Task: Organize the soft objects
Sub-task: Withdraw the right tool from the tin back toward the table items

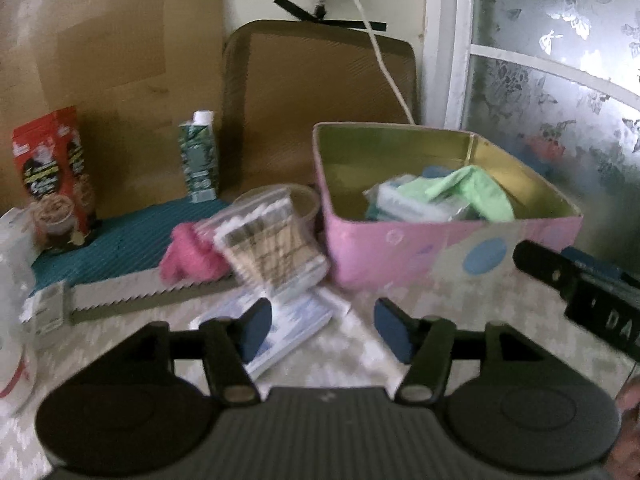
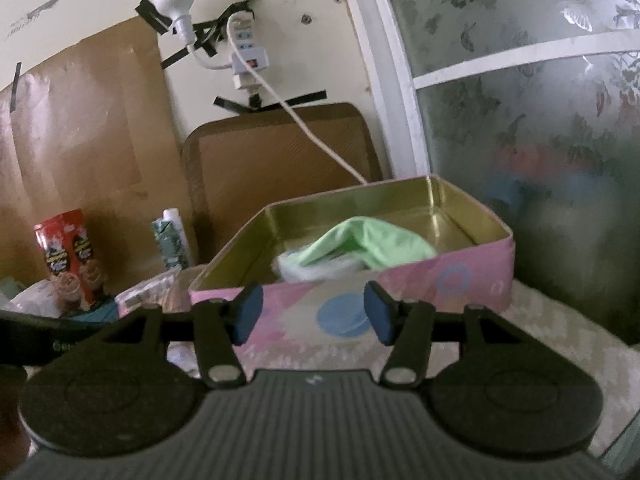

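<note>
A pink tin box [image 1: 400, 256] with a gold inside stands on the table; it also shows in the right wrist view [image 2: 472, 284]. In it lie a light green cloth [image 1: 472, 190] [image 2: 372, 240] and some white and blue soft packs [image 1: 404, 200]. Left of the box lie a pink fluffy cloth [image 1: 188, 256] and a clear bag of cotton swabs [image 1: 268, 240]. A white-blue packet [image 1: 296, 324] lies just ahead of my left gripper [image 1: 322, 330], which is open and empty. My right gripper [image 2: 312, 312] is open and empty, in front of the box's near wall.
A teal ribbed mat [image 1: 120, 244] with a red snack can [image 1: 52, 176] and a green carton [image 1: 198, 156] is at the left. White things [image 1: 12, 280] sit at the far left edge. A brown cushion [image 1: 320, 96], a cable and a frosted window [image 1: 560, 80] stand behind.
</note>
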A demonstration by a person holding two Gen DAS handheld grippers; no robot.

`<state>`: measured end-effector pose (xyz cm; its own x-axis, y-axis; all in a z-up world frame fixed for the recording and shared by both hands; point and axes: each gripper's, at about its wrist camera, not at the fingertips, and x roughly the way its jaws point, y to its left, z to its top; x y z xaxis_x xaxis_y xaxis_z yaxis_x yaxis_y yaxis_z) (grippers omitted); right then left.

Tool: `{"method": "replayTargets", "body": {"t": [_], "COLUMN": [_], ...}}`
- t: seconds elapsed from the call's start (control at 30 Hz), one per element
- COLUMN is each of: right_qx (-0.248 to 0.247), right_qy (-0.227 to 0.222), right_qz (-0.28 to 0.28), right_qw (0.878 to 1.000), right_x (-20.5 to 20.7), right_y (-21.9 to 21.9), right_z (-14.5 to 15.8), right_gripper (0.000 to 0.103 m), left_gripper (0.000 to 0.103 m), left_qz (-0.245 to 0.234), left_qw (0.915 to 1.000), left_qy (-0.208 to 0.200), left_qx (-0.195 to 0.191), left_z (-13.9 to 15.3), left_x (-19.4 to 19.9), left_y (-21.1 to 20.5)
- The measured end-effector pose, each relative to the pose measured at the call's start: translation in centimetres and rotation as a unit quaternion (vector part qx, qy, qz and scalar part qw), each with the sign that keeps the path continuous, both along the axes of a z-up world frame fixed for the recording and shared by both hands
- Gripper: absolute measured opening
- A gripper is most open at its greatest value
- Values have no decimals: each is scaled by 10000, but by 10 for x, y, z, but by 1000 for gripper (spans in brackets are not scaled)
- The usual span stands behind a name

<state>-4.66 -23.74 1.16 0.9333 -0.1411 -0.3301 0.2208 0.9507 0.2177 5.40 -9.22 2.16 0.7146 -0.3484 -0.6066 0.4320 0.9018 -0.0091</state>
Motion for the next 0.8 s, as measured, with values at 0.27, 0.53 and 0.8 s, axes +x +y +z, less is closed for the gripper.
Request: {"method": "replayTargets", "body": {"t": [0.27, 0.53, 0.8], "right_qx": [32, -82, -229], "right_qy": [237, 387, 512], "right_qz": [192, 516, 795], "right_qw": [9995, 9979, 9952], "right_x": [-4, 1, 10], "right_y": [24, 52, 75], "right_z": [-5, -8, -12], "right_gripper": [62, 62, 62], "left_gripper": [73, 73, 73], "left_qz": [260, 515, 780], "left_qw": [9996, 9986, 9969], "left_qy": [-90, -17, 11], "left_qx": [72, 78, 65], "left_z": [-13, -23, -30], "left_x": [-13, -13, -8], "left_y": [35, 65, 93]}}
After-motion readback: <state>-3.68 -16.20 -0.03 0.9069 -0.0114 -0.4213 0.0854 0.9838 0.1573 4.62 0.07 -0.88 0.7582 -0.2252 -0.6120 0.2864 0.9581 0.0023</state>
